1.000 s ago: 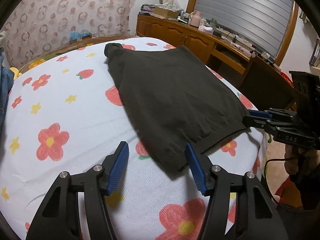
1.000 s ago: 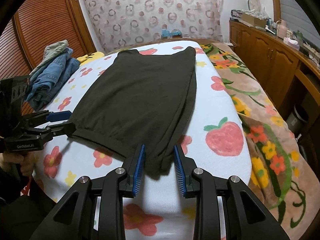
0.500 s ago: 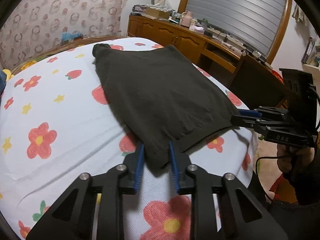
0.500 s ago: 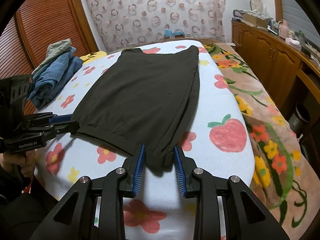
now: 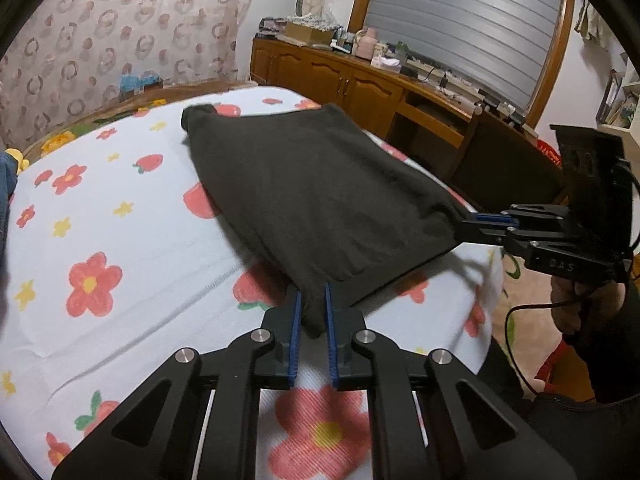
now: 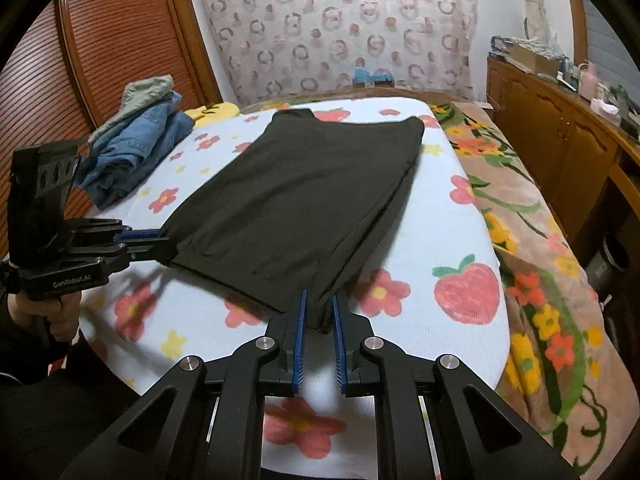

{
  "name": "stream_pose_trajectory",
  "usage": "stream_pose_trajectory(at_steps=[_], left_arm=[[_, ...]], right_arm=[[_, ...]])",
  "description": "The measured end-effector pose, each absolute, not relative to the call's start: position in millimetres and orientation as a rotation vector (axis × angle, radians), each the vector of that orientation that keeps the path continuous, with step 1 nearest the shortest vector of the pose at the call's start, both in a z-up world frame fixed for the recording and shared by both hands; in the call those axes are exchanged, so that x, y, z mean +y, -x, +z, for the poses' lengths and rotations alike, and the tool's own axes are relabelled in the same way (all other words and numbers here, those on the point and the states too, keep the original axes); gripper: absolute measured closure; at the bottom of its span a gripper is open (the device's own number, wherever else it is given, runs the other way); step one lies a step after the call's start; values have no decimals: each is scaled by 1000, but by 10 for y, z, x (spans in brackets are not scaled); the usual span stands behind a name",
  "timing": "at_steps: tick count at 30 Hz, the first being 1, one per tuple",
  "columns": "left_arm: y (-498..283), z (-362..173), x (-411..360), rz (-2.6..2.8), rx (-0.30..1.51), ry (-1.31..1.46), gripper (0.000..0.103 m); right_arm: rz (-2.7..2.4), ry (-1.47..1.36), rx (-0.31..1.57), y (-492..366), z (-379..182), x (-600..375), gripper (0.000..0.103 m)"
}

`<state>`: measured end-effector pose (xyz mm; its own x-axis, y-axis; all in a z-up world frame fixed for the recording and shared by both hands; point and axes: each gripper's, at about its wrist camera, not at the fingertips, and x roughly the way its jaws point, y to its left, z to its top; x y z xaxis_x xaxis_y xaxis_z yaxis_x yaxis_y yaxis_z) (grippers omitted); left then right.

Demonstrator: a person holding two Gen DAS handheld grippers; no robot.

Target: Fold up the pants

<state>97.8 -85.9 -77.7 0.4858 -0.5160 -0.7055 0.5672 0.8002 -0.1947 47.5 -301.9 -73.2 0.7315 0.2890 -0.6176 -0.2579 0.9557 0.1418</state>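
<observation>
Two black grippers with blue-lined fingers each pinch a near corner of the dark charcoal knit pants (image 5: 304, 184): the left gripper (image 5: 311, 322) holds the near-left corner, the right gripper (image 6: 319, 322) the near-right. That near hem hangs just off the white bed cover printed with red flowers and strawberries (image 5: 120, 248), while the far end lies flat. Judging by this, the lengthwise fold is starting; next, both corners should travel together toward the far edge, kept level and taut.

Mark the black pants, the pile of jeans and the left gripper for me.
black pants (image 6: 304, 200), right wrist view, middle of the fabric.
pile of jeans (image 6: 140, 148), right wrist view, blue denim.
left gripper (image 5: 311, 320), left wrist view, between its fingertips.
</observation>
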Motion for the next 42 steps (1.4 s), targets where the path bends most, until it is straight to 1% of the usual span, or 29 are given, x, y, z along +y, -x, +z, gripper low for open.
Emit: stream_pose_trajectory(at_steps=[12, 25, 28, 36, 42], left_arm=[[-1011, -280, -761, -646, 710, -48, 92], [-1035, 28, -679, -639, 628, -50, 93], [-1114, 45, -679, -634, 620, -53, 93], [-1541, -202, -718, -597, 685, -42, 94], [-1761, -235, -758, -582, 694, -44, 94]], right_arm=[[337, -36, 560, -299, -294, -3020, 91], [369, -15, 502, -210, -165, -3023, 91], [357, -7, 495, -274, -170, -3029, 91], [320, 3, 551, -683, -300, -2973, 91], [306, 9, 565, -979, -289, -2965, 91]])
